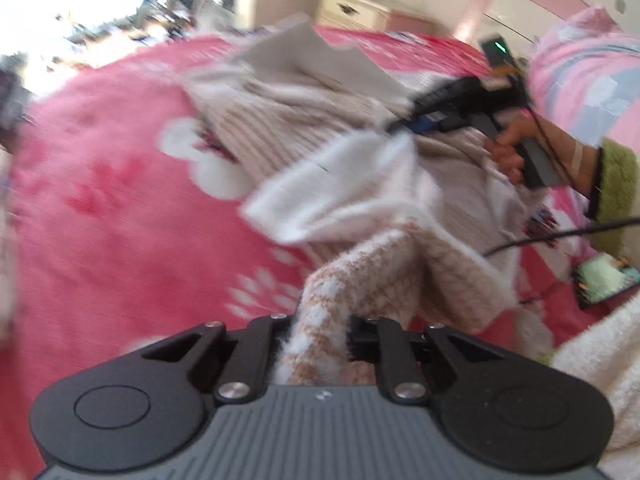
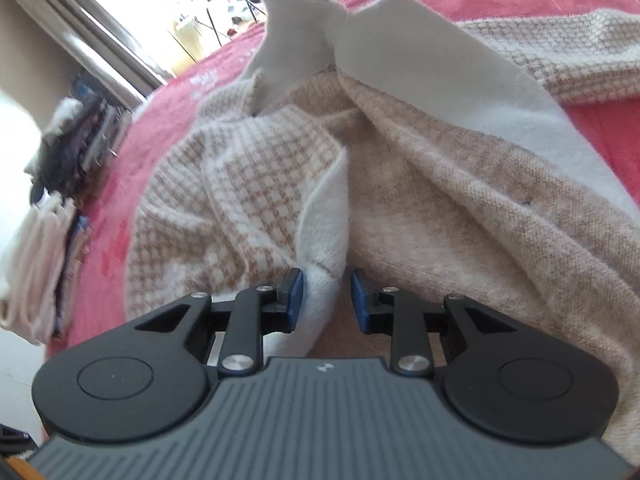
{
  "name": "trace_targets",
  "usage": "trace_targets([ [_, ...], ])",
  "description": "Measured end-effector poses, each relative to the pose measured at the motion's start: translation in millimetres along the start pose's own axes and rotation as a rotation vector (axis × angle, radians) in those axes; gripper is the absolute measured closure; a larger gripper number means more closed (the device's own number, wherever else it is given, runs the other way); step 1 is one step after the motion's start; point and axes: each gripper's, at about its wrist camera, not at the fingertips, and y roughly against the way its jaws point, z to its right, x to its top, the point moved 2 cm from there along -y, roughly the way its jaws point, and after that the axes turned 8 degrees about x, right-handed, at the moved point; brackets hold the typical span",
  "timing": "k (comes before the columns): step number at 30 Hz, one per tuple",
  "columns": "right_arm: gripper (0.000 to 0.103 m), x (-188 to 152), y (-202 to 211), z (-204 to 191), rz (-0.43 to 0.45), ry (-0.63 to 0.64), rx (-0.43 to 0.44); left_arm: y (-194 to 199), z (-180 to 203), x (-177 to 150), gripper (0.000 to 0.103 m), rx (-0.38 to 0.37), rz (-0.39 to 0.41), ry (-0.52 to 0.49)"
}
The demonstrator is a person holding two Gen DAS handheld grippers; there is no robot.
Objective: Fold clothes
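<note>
No readable writing or brand is seen. A beige-and-white checked sweater (image 1: 304,128) is spread mid-bed on the pink blanket (image 1: 100,220). The left tool (image 1: 320,340) is clamped on a checked fold of it. White trim is pinched in the right tool (image 2: 326,300), narrowly parted. Bare blanket is left toward the bed's window-side edge.

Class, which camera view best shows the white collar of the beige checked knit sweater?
The right wrist view: the white collar stands sharp and unobstructed atop the beige checked knit sweater. The left wrist view shows it blurred and farther off.
</note>
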Motion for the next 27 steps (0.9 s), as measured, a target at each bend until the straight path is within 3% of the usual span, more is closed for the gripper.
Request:
trace_targets([
  [8,0.076,14,4,12,0.075,-0.157,0.139,74,-97,66,0.09,0.484,0.204,0.058],
  [12,0.074,11,0,8,0.059,-0.16,0.172,106,-146,121,0.09,0.683,0.323,0.09],
  [15,0.074,7,-1,-3,0.036,-0.143,0.213,116,-184,164,0.09,0.811,0.359,0.099],
  [19,0.074,2,2,-27,0.01,-0.1,0.286,96,-220,199,0.09,0.901,0.299,0.07],
  [22,0.07,-5,-2,-46,-0.031,-0.049,0.319,53,-241,195,0.086,0.931,0.148,0.004],
  [25,0.061,-13,-10,-64,-0.077,-0.001,0.342,13,-265,175,0.07,0.923,-0.041,0.074],
  [27,0.061,-17,-18,-68,-0.107,0.002,0.347,9,-277,161,0.067,0.893,-0.068,0.16],
])
